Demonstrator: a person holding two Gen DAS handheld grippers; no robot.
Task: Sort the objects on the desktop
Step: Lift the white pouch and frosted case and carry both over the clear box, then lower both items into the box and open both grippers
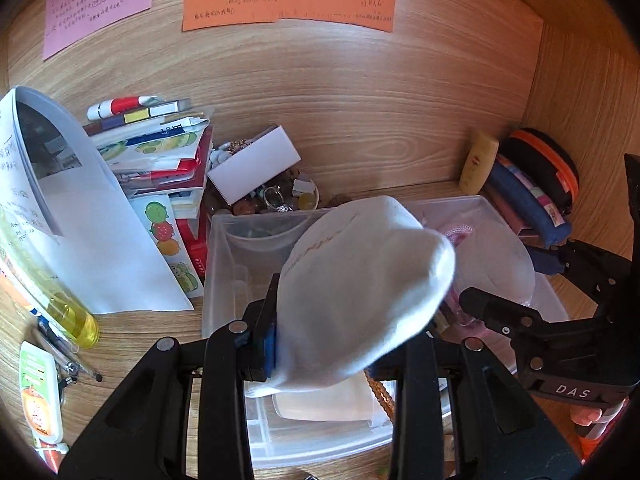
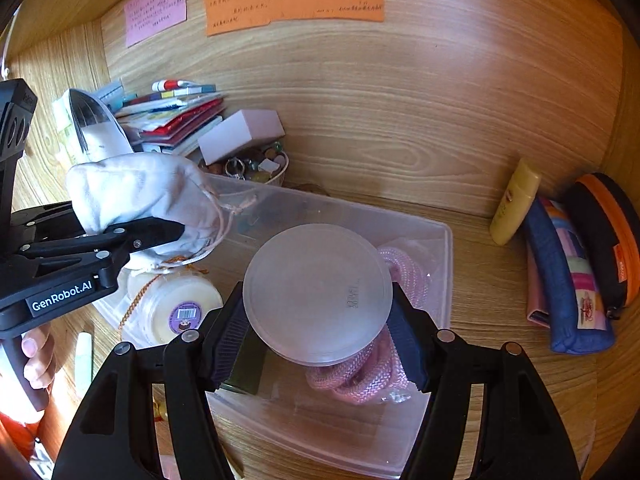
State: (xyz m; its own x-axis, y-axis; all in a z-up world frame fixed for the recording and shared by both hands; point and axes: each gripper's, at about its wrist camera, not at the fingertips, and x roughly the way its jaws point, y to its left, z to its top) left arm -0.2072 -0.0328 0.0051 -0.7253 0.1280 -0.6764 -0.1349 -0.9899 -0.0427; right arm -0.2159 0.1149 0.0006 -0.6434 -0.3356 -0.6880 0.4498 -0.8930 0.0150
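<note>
A wooden desk [image 2: 500, 280] sat in a wood-panelled alcove, with pink, orange [image 2: 294, 0] and green handwritten notes stuck to the back wall. A clear plastic bin [image 2: 442, 256] stood on the desk at the centre.

The left gripper [image 1: 340, 344] had its jaws drawn close, clamped on a white drawstring pouch [image 1: 360, 280]. The pouch was lifted above the left part of the bin, its cords hanging loose in the right wrist view. A hand [image 2: 38, 360] gripped this tool's handle at the lower left of that view.

The right gripper [image 2: 320, 340] stood about half open, its pads pressed against the two sides of a frosted round lid or jar [image 2: 316, 292], seen face on; which of the two it was could not be told. It was held over the bin, directly above a coil of pink braided rope [image 2: 360, 380] lying inside. A pale round tub with a purple label [image 2: 176, 308] also lay in the bin, beneath the pouch.

Behind the bin, at the left, were a stack of books and papers [image 1: 160, 152], a white box [image 1: 254, 164] and a small bowl of trinkets [image 1: 280, 196]. A yellow bottle [image 1: 70, 312] lay at the far left. At the right, a yellow tube [image 2: 516, 204] leaned against the wall beside a blue pencil case [image 2: 568, 280] and a black-and-orange zip case [image 2: 612, 232].
</note>
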